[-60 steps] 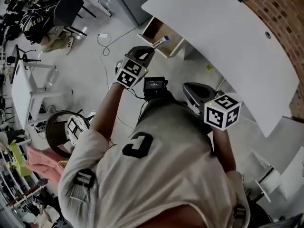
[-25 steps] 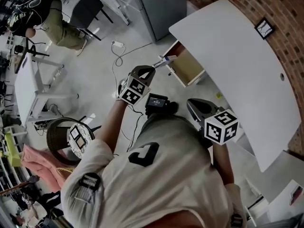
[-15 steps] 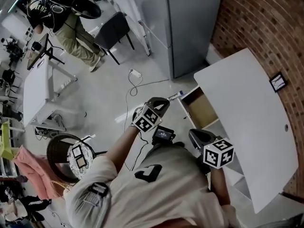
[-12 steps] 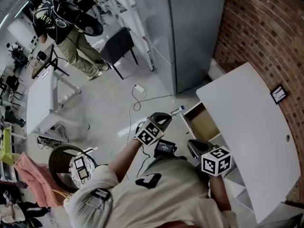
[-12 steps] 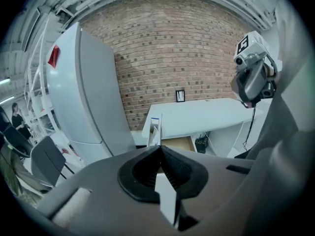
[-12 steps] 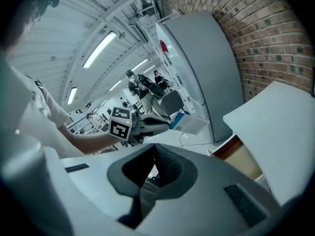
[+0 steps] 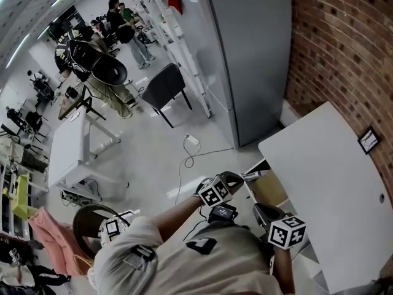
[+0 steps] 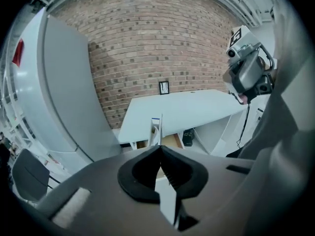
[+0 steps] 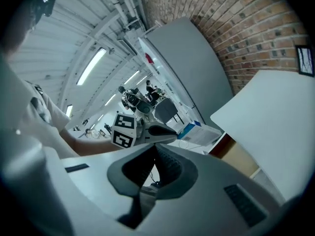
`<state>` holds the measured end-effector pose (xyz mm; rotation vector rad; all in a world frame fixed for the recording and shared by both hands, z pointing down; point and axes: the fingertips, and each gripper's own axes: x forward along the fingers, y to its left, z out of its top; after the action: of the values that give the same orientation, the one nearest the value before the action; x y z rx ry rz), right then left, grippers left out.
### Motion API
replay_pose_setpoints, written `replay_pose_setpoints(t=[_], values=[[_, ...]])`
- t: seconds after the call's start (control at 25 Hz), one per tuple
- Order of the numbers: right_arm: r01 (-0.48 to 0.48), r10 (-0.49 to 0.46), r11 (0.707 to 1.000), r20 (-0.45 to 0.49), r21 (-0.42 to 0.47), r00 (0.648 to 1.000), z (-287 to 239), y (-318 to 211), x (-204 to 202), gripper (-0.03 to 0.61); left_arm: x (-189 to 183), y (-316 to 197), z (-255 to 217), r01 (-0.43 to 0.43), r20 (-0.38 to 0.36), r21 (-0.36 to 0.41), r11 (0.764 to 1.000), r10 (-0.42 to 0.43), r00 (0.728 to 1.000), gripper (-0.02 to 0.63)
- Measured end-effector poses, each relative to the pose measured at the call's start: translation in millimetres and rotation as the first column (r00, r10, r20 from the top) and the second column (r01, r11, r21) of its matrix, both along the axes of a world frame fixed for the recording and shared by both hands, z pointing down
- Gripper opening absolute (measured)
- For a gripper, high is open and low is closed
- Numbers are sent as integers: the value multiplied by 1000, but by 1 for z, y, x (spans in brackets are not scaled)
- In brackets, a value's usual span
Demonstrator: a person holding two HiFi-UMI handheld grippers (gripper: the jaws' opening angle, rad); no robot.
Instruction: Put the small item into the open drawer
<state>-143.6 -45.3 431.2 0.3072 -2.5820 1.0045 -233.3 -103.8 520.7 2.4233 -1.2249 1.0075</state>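
**Holding the small item beside the open drawer**

My left gripper (image 8: 158, 147) has its jaws pressed together on the small item (image 8: 155, 132), a thin flat white box with a blue end. The box stands on edge and sticks out past the fingertips. In the head view the item (image 7: 253, 175) lies close to the front rim of the open drawer (image 7: 272, 193), which juts from under the white desk (image 7: 325, 183) by the brick wall (image 7: 344, 48). I cannot tell whether it is over the drawer yet. My right gripper (image 9: 155, 146) is closed with nothing in it, and it points past the left gripper toward the drawer.
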Motion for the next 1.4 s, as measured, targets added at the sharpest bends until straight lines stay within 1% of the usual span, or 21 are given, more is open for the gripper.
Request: replay_pose_setpoints(t=[0.12,0.24,0.32,0.36,0.44,0.48,0.52,0.6,0.68,0.88,1.0,1.08,1.2,1.4], values=[[-42,42,998,18,-47,999,6,-3,25,2,31,-8,26,-36,-7,-59,998,36,999,5],[-61,60,996,-11,-69,998,11,5,48,2,65,-4,48,-75,-24,-126,989,73,997,5],[-65,63,995,-32,-71,998,15,5,58,2,81,-5,61,-105,-27,-143,984,103,994,5],[-63,62,996,-32,-58,998,16,0,57,2,79,-12,64,-120,-16,-135,984,119,993,5],[-62,61,998,-17,-20,998,13,-18,46,2,61,-31,63,-134,21,-108,985,137,990,5],[-67,66,998,-14,-14,998,12,-22,44,2,53,-35,62,-135,35,-105,985,139,990,5],[-79,78,997,-23,-27,997,13,-20,47,2,52,-30,63,-137,36,-115,984,141,989,5],[-115,109,990,-71,-83,991,20,-3,68,2,67,-5,73,-144,0,-162,976,146,989,5],[-140,128,984,-110,-113,986,31,4,81,2,75,8,89,-143,-27,-194,971,141,990,5],[-153,136,983,-148,-105,980,43,3,76,2,64,5,134,-116,-37,-242,963,110,993,5],[-159,140,983,-182,-93,973,45,7,73,2,71,-3,154,-135,-47,-262,956,127,991,5],[-170,149,981,-209,-88,967,47,10,74,2,82,-9,167,-168,-44,-269,948,163,986,5],[-205,175,974,-259,-95,950,52,14,80,2,99,-14,192,-224,-44,-297,928,221,974,5],[-271,217,952,-311,-143,925,65,25,90,2,119,-20,234,-251,-62,-353,901,245,968,5]])
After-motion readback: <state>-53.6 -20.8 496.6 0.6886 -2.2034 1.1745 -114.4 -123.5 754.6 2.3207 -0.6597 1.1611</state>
